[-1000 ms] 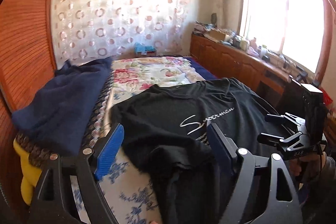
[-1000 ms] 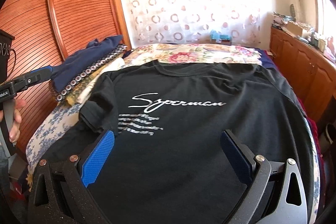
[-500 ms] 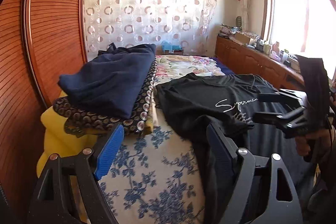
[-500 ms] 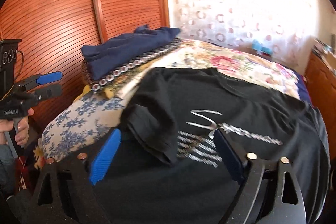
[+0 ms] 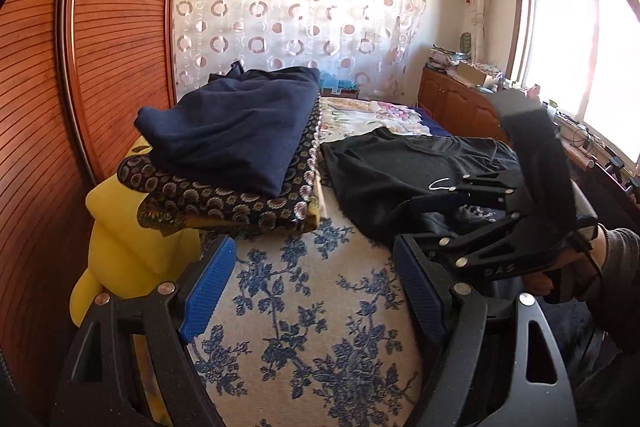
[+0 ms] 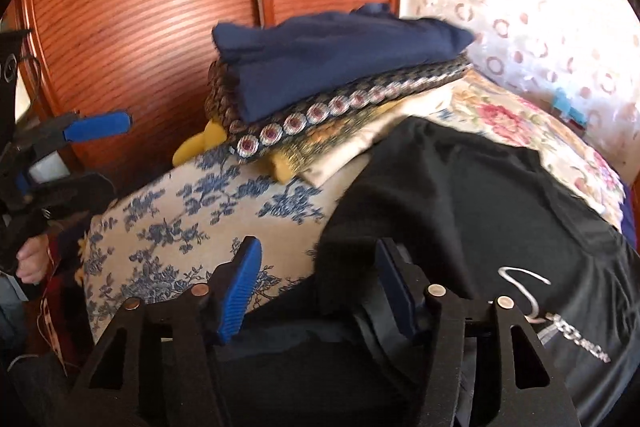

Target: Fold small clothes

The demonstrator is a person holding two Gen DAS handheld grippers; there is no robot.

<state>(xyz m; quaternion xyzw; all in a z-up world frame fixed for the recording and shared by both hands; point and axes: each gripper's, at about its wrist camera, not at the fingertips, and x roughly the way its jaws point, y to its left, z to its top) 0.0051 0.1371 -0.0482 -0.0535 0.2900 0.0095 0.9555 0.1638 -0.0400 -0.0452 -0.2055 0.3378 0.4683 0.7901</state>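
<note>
A black T-shirt (image 5: 404,167) with white script lettering lies spread on the bed; it also shows in the right wrist view (image 6: 480,199). My left gripper (image 5: 308,291) is open and empty above the blue-flowered bedcover (image 5: 312,311), left of the shirt's sleeve edge. My right gripper (image 6: 316,283) is open, low over the shirt's left sleeve edge, its right finger over black cloth. The right gripper shows in the left wrist view (image 5: 452,215), open. The left gripper shows at the left edge of the right wrist view (image 6: 80,155), open.
A stack of folded cloths, navy one (image 5: 236,131) on top, sits on a yellow cushion (image 5: 128,247) by the wooden wardrobe doors (image 5: 80,67). A wooden cabinet (image 5: 460,103) with clutter runs under the window at the right. A curtain (image 5: 296,19) hangs at the far end.
Both grippers have swung left: the left now looks at bare bedcover and the folded stack, the right has moved toward the shirt's left sleeve. Both stay open.
</note>
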